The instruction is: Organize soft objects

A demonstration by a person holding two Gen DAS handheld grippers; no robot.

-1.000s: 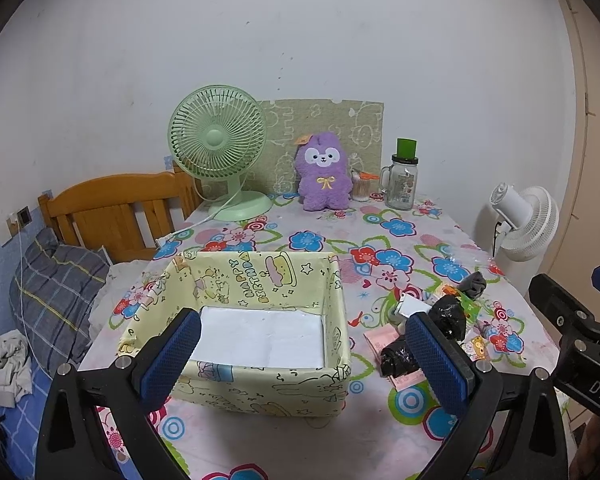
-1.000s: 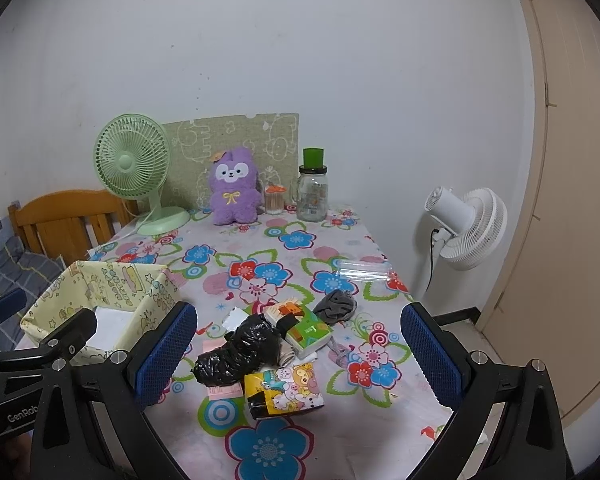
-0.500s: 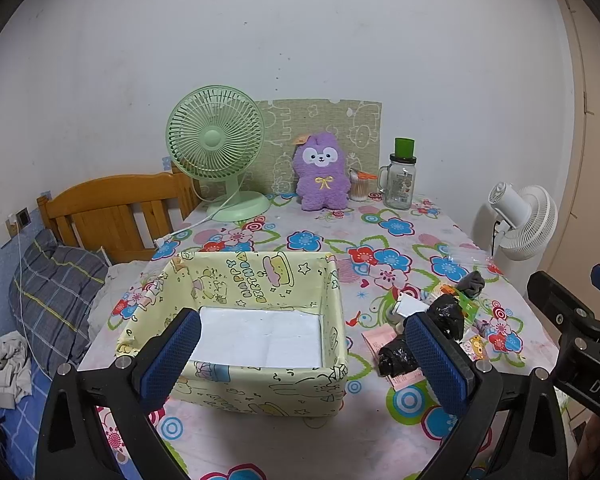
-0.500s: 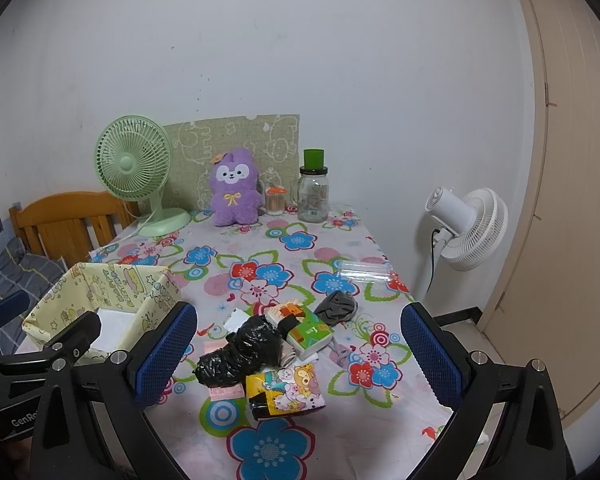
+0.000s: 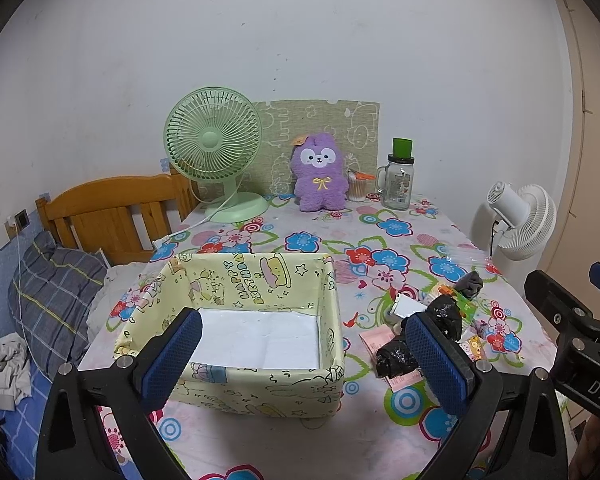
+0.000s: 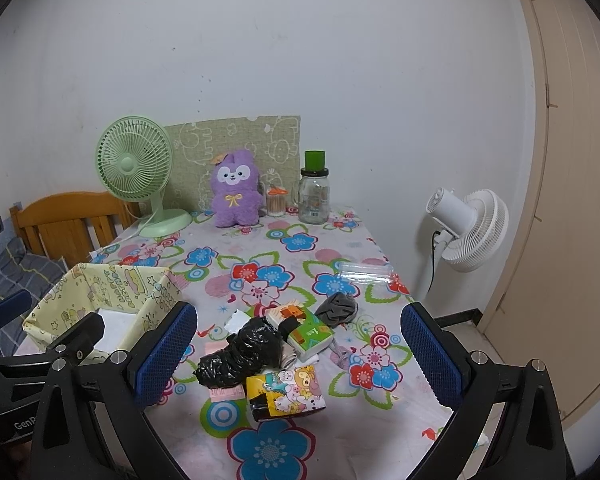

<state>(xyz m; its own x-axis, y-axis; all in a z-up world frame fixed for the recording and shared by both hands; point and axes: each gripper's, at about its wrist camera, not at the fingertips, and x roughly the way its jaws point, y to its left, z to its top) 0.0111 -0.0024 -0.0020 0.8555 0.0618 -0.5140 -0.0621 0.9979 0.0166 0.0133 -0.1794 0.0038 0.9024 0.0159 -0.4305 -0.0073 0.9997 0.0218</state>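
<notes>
My left tongs (image 5: pixel 300 354) are spread wide with nothing between the blue pads, held above the near wall of the yellow fabric box (image 5: pixel 256 280). The box stands open-topped on the flower-print surface (image 5: pixel 380 240), and only a white liner sheet (image 5: pixel 256 338) shows on its floor. My right tongs (image 6: pixel 298 354) are likewise wide open and hold nothing, hanging over the pile of soft items just right of the box. In the right wrist view the pile reads as: a crumpled black plastic bag (image 6: pixel 244 354) in the middle, a yellow cartoon-print tissue pack (image 6: pixel 286 392) touching its near side, a green-and-white tissue pack (image 6: pixel 308 334) touching its far side, and a dark grey sock or cloth (image 6: pixel 337 309) just beyond that. A pink packet (image 6: pixel 225 392) pokes out from under the bag; what it is, I cannot tell. A clear plastic sleeve (image 6: pixel 366 271) lies apart, toward the right edge of the surface. Along the back wall stand a green desk fan (image 5: pixel 216 152), a purple plush toy (image 5: pixel 320 178), a small jar of cotton swabs (image 5: pixel 358 188) and a glass mason jar with green lid (image 5: pixel 398 180). A white floor fan (image 6: pixel 464 228) stands off the right side, and a wooden bed headboard (image 5: pixel 112 216) is at left.
</notes>
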